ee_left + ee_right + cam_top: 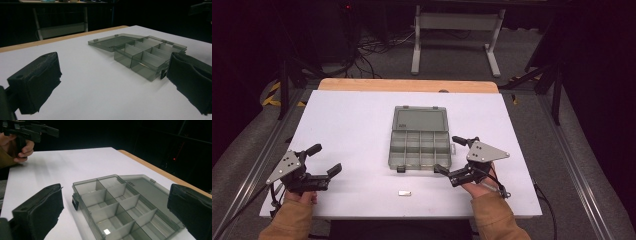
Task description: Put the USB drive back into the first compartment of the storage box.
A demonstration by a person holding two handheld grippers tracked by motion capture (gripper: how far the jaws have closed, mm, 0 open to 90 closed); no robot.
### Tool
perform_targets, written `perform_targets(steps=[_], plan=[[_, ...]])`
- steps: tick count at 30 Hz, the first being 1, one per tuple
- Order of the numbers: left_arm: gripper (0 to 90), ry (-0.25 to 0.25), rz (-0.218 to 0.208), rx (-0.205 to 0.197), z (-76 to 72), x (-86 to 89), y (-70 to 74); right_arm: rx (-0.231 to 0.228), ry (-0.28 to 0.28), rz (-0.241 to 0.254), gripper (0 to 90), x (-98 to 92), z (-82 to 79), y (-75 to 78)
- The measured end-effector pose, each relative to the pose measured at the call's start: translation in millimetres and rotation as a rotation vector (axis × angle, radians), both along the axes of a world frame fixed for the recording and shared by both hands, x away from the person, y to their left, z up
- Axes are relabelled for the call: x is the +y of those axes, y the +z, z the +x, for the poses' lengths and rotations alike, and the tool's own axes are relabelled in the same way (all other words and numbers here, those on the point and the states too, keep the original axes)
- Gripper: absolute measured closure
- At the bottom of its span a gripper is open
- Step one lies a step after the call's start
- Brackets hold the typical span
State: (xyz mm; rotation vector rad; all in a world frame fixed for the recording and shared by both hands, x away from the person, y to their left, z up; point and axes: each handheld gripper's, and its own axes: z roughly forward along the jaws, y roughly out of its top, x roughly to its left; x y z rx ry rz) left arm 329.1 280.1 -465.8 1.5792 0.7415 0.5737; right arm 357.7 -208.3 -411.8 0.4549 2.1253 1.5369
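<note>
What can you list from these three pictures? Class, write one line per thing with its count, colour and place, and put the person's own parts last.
Table: one, white top with a wooden far edge, centre of the high view.
Organiser box: one, smoky grey see-through plastic, open, mid-table, lid laid flat on the far side; eight compartments.
Small piece: one, silvery, on the table near the front edge, apart from the box.
White bit: one, lying in a compartment in the right gripper view.
Metal stand: one, pale grey, on the floor beyond the table.
Left gripper: one, black, jaws open, front left.
Right gripper: one, black, jaws open, beside the box.
Hands: two, tan sleeves, bottom edge.
</note>
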Motion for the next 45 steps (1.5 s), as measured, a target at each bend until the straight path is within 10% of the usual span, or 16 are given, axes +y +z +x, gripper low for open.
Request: perform_targets(steps=[19,34,45], plan=[[0.2,-0.003,0.002,-0.003,-0.2,-0.2,-0.1,0.044,0.171,-0.049,2.3,51.9,8.8,7.4],[0.2,-0.007,0.006,-0.007,-1.1,-0.2,0.6,0.13,0.256,-0.181,10.8,82.1,10.0,7.7],[0.3,-0.006,0.007,-0.007,-2.3,0.7,1.1,0.245,0.368,-0.373,21.2,100.4,11.5,11.4]])
